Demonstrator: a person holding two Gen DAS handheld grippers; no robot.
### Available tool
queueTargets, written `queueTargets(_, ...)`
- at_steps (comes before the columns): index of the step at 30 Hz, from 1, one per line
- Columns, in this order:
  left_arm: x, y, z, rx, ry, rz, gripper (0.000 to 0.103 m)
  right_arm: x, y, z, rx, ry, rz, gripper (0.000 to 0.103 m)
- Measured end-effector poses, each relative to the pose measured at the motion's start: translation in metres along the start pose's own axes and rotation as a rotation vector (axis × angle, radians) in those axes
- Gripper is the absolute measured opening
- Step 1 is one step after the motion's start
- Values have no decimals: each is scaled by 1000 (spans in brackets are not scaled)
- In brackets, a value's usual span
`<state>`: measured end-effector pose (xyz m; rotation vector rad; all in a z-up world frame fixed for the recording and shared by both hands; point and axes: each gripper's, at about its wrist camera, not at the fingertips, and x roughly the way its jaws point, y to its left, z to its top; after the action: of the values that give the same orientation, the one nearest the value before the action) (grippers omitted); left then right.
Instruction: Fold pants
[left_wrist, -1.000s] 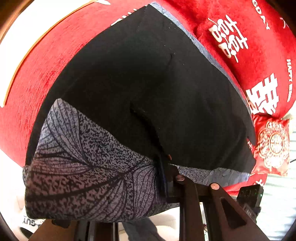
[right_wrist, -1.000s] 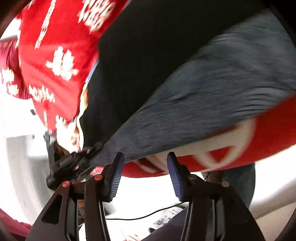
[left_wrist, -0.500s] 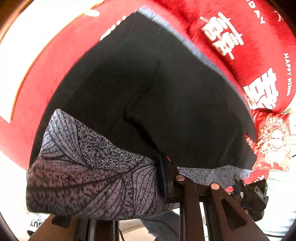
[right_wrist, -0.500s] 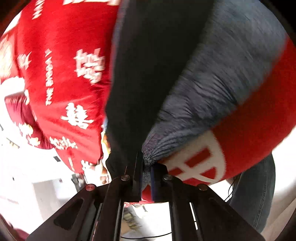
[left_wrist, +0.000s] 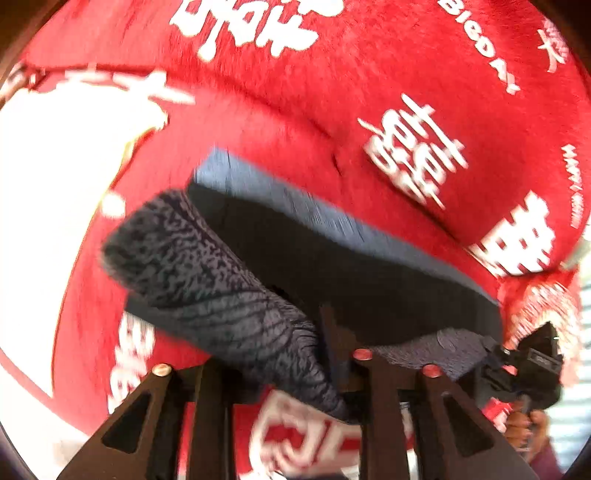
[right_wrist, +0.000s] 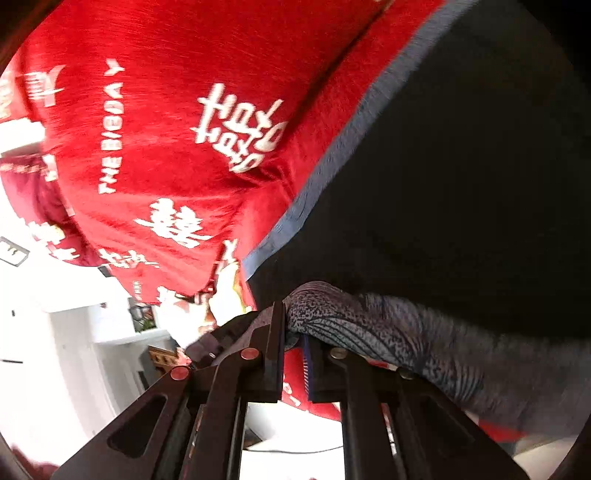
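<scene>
Lying across a red blanket (left_wrist: 369, 110) printed with white characters, the pants (left_wrist: 351, 266) showed a black face with a blue-grey strip along the far edge, and a grey leaf-patterned band nearer the cameras. In the left wrist view, blurred by motion, that patterned band was lifted off the blanket and draped in a thick fold from the left towards the left gripper (left_wrist: 258, 373). Its jaws had just been opening and stood somewhat apart; the fold ran between them against the right finger, while a gap remained beside the left finger, so whether the pads pressed the cloth I could not tell. Further right in the same view the band stretched on to the right gripper (left_wrist: 495, 358), seen small at the edge, with a hand (left_wrist: 524, 428) beneath it.

In the right wrist view the blanket filled the left side, with white furniture (right_wrist: 74, 332) below it. At the centre the right gripper (right_wrist: 293, 332) had its jaws drawn close together, nipping the rounded end of the patterned band, raised above the blanket. From there the band ran rightwards and down, and the black face of the pants rose behind it to the upper right
</scene>
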<state>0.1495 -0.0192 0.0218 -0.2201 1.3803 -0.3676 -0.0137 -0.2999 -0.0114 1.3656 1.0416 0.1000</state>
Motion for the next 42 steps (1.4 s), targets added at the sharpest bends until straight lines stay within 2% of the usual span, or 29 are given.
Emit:
queueTargets(1, 5, 4, 9, -13, -17, 28, 47, 7, 1, 17, -3, 17, -21, 11)
queueTargets(2, 11, 7, 18, -26, -35, 49, 59, 14, 2, 31, -7, 28, -38, 11)
queueTargets(5, 46, 16, 45, -69, -39, 97, 60, 41, -2, 72, 7, 61, -81, 11)
queueTargets(6, 57, 19, 51, -82, -41, 126, 73, 51, -5, 84, 2, 74, -108, 12)
queueTargets(8, 79, 23, 61, -92, -67, 224, 84, 74, -12, 104, -8, 101, -190, 13)
queueTargets(11, 93, 27, 70, -97, -58, 295, 85, 91, -23, 121, 31, 102, -166, 14)
queueTargets(12, 87, 26, 71, -99, -59, 295, 85, 90, -20, 121, 31, 108, -173, 20)
queueTargets(13, 80, 26, 72, -97, -67, 294, 85, 88, -14, 119, 11, 116, -183, 28)
queueTargets(15, 48, 25, 72, -77, -125, 305, 85, 80, 4, 114, -76, 116, -190, 61)
queueTargets(19, 10, 25, 62, -38, -172, 371, 85, 62, 54, 88, -325, 64, -243, 62)
queueTargets(20, 10, 22, 57, -21, -161, 381, 85, 62, 64, 79, -382, 71, -238, 56)
queueTargets(21, 15, 20, 52, 1, -141, 385, 85, 66, 72, 71, -430, 93, -229, 50)
queueTargets(23, 40, 11, 40, 37, -75, 406, 85, 89, 82, 55, -508, 162, -256, 50)
queueTargets(26, 84, -1, 22, 63, 11, 411, 85, 134, 81, 46, -604, 237, -398, 50)
queueTargets(28, 103, -10, 10, 103, 20, 466, 86, 152, 72, 54, -630, 229, -488, 50)
queueTargets(29, 107, -16, 4, 144, -4, 504, 91, 151, 66, 60, -621, 212, -506, 47)
queueTargets(31, 110, -19, -3, 196, -1, 524, 92, 135, 58, 70, -532, 177, -443, 48)
queueTargets(33, 106, -16, -4, 206, 21, 516, 92, 116, 59, 74, -498, 109, -446, 49)
queueTargets(34, 105, -15, -5, 203, 34, 521, 92, 103, 57, 74, -467, 95, -407, 49)
queueTargets(36, 96, -13, -9, 196, 54, 525, 92, 79, 56, 69, -455, 55, -394, 50)
queueTargets(39, 81, -24, -18, 204, 55, 495, 92, 42, 54, 55, -469, 6, -406, 57)
queueTargets(42, 63, -47, -40, 257, 66, 435, 92, 3, 40, 46, -414, -14, -378, 57)
